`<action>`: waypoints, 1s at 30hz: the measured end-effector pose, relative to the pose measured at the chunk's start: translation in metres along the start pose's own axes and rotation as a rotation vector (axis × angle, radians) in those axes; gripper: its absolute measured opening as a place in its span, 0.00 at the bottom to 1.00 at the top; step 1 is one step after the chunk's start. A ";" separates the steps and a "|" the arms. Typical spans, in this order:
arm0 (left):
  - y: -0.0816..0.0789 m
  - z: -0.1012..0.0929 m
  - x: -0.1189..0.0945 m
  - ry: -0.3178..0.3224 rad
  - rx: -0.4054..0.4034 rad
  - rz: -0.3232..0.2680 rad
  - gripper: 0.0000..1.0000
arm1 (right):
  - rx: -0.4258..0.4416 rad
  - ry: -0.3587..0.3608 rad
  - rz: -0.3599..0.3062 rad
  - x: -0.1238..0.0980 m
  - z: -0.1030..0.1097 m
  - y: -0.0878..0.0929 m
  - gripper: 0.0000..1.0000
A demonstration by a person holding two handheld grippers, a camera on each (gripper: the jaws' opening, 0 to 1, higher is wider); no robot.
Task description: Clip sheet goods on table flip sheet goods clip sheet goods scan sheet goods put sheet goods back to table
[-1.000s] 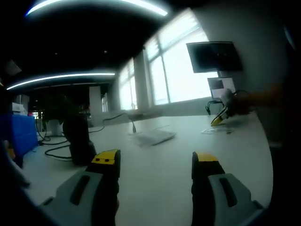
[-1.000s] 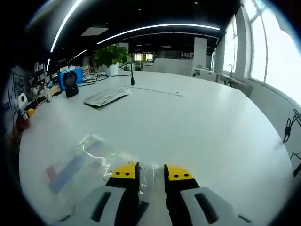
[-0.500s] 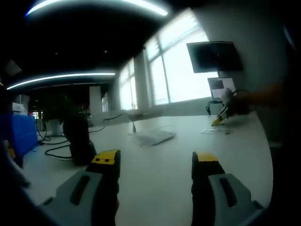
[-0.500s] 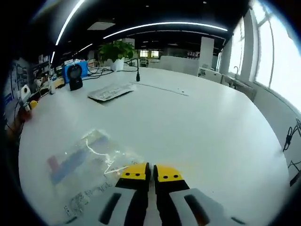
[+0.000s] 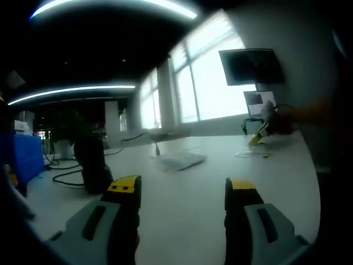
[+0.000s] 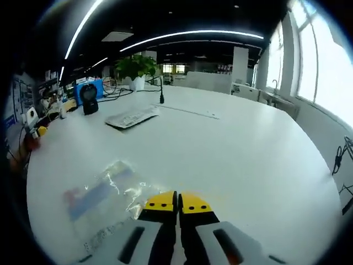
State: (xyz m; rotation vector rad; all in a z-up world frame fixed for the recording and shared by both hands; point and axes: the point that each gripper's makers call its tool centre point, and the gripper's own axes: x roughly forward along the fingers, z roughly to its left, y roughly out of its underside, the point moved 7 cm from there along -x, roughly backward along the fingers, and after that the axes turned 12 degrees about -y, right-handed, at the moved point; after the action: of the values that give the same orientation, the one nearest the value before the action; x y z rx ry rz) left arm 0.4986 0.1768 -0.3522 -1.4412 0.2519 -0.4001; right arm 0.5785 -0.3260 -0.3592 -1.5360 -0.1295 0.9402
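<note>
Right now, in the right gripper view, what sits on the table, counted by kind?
Clear sheet packets: 2, the bag at the right gripper and the packet farther off
Scanner: 1
Potted plant: 1
Total: 4

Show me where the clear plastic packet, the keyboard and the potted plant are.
clear plastic packet [image 6: 102, 190], right gripper view, on its blue strip.
keyboard [image 6: 132, 116], right gripper view, middle of its keys.
potted plant [image 6: 134, 66], right gripper view, on its leaves.
</note>
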 end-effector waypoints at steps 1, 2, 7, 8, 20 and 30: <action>0.000 0.000 0.000 0.000 0.001 0.000 0.54 | 0.027 -0.015 -0.023 -0.002 0.004 -0.003 0.00; 0.000 0.000 0.000 0.000 0.001 0.000 0.54 | 0.038 -0.035 -0.043 -0.004 0.008 -0.007 0.00; 0.000 0.000 0.000 0.001 0.003 0.001 0.54 | 0.079 -0.074 -0.104 -0.013 0.027 -0.024 0.00; 0.000 0.000 0.000 0.001 0.003 0.001 0.54 | 0.091 -0.083 -0.119 -0.015 0.032 -0.028 0.00; 0.000 0.001 0.000 0.000 0.001 -0.002 0.54 | 0.160 -0.169 -0.206 -0.026 0.071 -0.077 0.00; 0.000 0.001 -0.001 0.002 -0.001 -0.005 0.54 | 0.128 -0.219 -0.318 -0.031 0.095 -0.115 0.00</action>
State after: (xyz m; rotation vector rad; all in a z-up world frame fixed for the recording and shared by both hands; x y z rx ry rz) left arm 0.4982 0.1777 -0.3517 -1.4425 0.2500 -0.4054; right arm 0.5486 -0.2438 -0.2340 -1.2470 -0.4479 0.8413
